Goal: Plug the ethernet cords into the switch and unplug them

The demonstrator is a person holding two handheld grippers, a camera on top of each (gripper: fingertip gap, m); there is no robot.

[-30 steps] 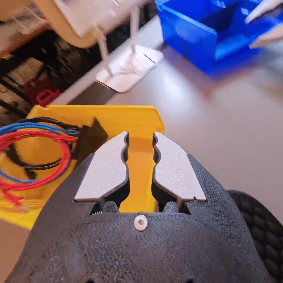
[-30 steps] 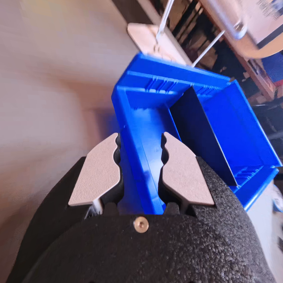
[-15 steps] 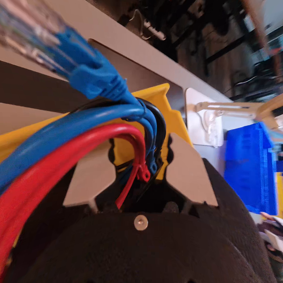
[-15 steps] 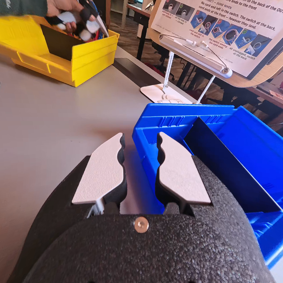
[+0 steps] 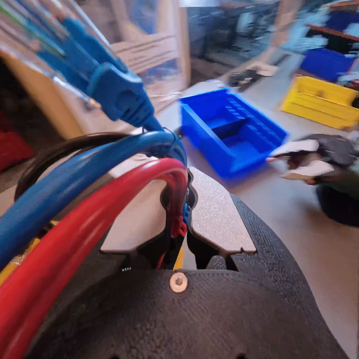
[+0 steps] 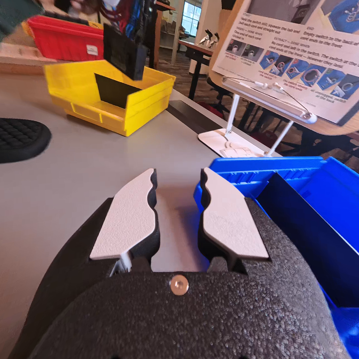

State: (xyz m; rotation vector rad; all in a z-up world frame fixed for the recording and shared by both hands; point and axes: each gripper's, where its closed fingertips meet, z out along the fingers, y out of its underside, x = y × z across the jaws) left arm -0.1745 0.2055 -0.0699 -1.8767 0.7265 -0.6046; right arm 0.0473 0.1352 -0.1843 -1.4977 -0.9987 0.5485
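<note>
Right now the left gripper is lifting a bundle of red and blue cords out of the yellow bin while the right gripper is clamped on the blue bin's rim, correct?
Not quite. In the right wrist view the right gripper is open and holds nothing; the blue bin sits just beside it. The left gripper does grip the bundle of cords, up above the yellow bin.

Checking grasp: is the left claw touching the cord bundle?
Touching. Left wrist view shows the left claw closed on the red and blue cord bundle, squeezed between both fingers.

Printed instruction sheet (image 6: 291, 50) with text and small photos on a wooden stand, white label (image 6: 91, 50) on red bin (image 6: 64, 41)
</note>
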